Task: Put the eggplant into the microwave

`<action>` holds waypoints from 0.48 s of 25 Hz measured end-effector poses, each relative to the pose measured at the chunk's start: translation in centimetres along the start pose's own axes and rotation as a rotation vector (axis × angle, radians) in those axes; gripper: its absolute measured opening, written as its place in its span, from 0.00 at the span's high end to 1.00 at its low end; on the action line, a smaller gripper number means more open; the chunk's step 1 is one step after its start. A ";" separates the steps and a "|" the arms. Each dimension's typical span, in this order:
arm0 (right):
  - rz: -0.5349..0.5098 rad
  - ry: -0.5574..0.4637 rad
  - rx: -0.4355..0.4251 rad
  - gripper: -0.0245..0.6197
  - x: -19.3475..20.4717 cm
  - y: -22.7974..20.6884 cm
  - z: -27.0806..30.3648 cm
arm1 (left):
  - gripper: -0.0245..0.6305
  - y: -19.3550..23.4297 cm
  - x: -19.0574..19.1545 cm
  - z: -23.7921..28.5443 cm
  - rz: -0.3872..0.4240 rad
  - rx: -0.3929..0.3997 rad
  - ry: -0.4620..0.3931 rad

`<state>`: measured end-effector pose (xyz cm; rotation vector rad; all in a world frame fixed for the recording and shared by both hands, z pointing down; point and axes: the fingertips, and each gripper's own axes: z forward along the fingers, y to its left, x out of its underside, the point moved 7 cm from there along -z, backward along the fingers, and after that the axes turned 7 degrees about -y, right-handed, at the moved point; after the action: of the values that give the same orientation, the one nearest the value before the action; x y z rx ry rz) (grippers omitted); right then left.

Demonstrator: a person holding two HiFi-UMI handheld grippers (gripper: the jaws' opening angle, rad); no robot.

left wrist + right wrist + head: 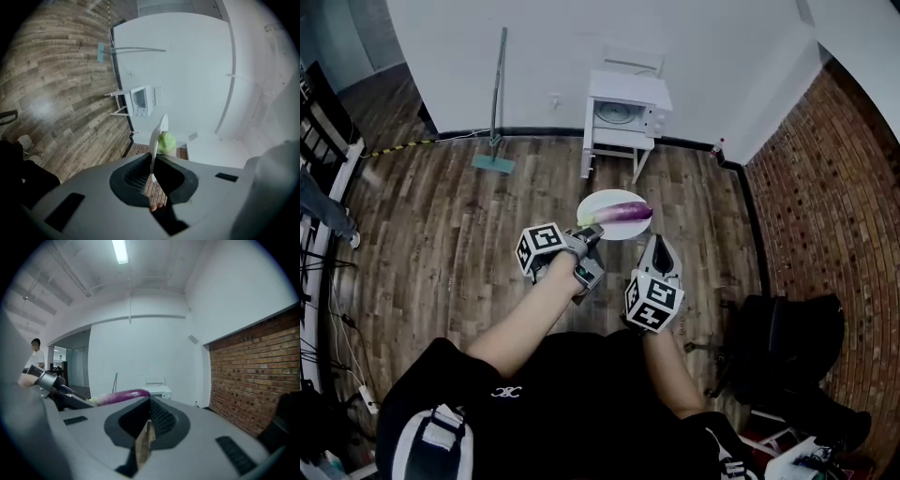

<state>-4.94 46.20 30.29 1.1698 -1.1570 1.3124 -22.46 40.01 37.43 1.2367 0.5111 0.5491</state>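
A purple eggplant (626,212) with a green stem lies on a white plate (595,202), carried in the air above the wood floor. My left gripper (592,232) is shut on the plate's near rim. In the left gripper view the plate (161,129) stands edge-on between the jaws, the eggplant's green end (166,143) beside it. The white microwave (626,112) sits on a small white table (614,142) against the far wall, well ahead of the plate. My right gripper (659,246) is shut and empty, just right of and below the plate. The right gripper view shows the eggplant (124,396) to its left.
A mop (493,161) leans on the wall left of the microwave table. A brick wall (825,187) runs along the right, with a black chair (787,347) near it. Dark furniture stands at the far left edge.
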 end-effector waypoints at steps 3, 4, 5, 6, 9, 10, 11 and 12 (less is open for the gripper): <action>-0.009 0.029 0.013 0.94 0.1 1.4 1.7 | 0.93 0.3 -2.5 0.8 -0.019 -0.017 0.013; -0.012 0.037 0.017 0.94 0.0 2.0 2.4 | 0.93 0.2 -3.5 1.1 -0.026 -0.024 0.019; -0.015 0.044 0.021 0.94 -0.1 2.2 3.1 | 0.93 0.2 -4.1 1.5 -0.035 -0.029 0.024; -0.017 0.049 0.023 0.94 -0.1 2.2 3.6 | 0.93 0.3 -4.4 2.0 -0.042 -0.034 0.027; -0.018 0.056 0.022 0.94 0.1 1.5 5.1 | 0.93 0.5 -4.7 3.6 -0.051 -0.042 0.031; -0.019 0.056 0.021 0.94 0.1 1.2 5.7 | 0.93 0.5 -4.9 4.3 -0.051 -0.045 0.029; -0.019 0.057 0.019 0.94 0.3 0.8 6.5 | 0.93 0.5 -5.1 5.1 -0.053 -0.047 0.027; -0.018 0.058 0.017 0.94 0.4 0.5 7.4 | 0.93 0.4 -5.4 5.9 -0.054 -0.049 0.025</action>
<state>-5.07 38.83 31.21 1.1443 -1.0931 1.3361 -22.83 32.33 39.68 1.1675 0.5474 0.5287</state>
